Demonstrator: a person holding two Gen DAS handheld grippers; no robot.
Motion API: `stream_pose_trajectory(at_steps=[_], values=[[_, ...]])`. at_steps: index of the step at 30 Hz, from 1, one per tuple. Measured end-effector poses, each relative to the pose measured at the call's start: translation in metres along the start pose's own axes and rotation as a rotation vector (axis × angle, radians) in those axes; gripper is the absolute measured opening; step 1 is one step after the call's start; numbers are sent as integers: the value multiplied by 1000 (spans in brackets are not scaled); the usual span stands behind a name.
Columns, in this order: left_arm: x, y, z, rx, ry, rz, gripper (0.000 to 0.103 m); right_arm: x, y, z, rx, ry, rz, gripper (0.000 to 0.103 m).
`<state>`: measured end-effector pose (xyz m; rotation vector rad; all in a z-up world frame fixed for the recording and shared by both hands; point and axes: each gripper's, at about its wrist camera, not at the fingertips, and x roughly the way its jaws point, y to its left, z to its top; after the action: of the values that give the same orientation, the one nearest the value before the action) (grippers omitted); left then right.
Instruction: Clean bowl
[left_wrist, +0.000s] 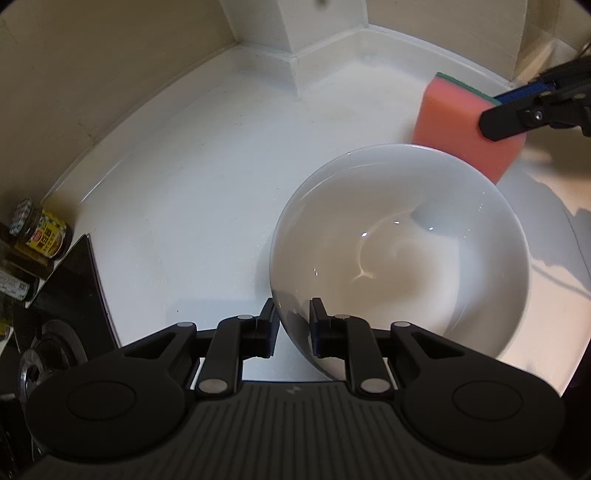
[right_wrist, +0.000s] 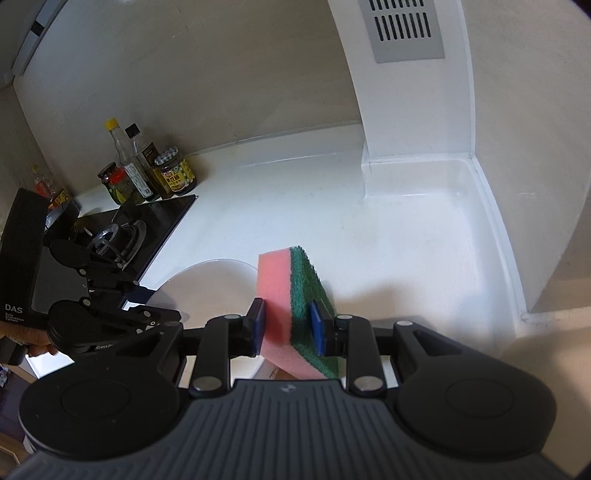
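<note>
A white bowl (left_wrist: 399, 243) sits tilted on the white counter (left_wrist: 192, 206), with a glossy wet-looking inside. My left gripper (left_wrist: 292, 308) is shut on the bowl's near rim, one finger outside the wall and one inside. A pink sponge (left_wrist: 454, 122) with a green scouring side hangs just beyond the bowl's far rim, apart from it, clamped in my right gripper (left_wrist: 509, 107). In the right wrist view my right gripper (right_wrist: 288, 321) pinches the sponge (right_wrist: 284, 295) across its thickness, above the bowl (right_wrist: 210, 284). My left gripper (right_wrist: 159, 304) shows at that bowl's left edge.
Sauce jars and bottles (right_wrist: 155, 170) stand at the back left beside a black gas stove (right_wrist: 110, 236); one jar (left_wrist: 42, 232) shows in the left wrist view. A white pillar (right_wrist: 406, 92) with a vent rises at the back. A hand (right_wrist: 33, 339) holds the left tool.
</note>
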<state>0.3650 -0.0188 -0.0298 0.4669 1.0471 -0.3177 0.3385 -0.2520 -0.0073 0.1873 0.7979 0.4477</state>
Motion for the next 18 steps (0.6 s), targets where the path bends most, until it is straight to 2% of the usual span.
stream_pose_trajectory(at_steps=[8, 13, 14, 18], values=[[-13, 0, -12, -97, -15, 9, 21, -9, 6, -8, 13, 6, -17, 22], [-15, -2, -18, -221, 24, 0, 20, -15, 7, -14, 30, 8, -18, 22], [-15, -3, -19, -215, 24, 3, 20, -15, 7, -16, 33, 11, -14, 22], [-13, -7, -17, -75, 4, 6, 22, -12, 8, -12, 7, 20, -11, 22]])
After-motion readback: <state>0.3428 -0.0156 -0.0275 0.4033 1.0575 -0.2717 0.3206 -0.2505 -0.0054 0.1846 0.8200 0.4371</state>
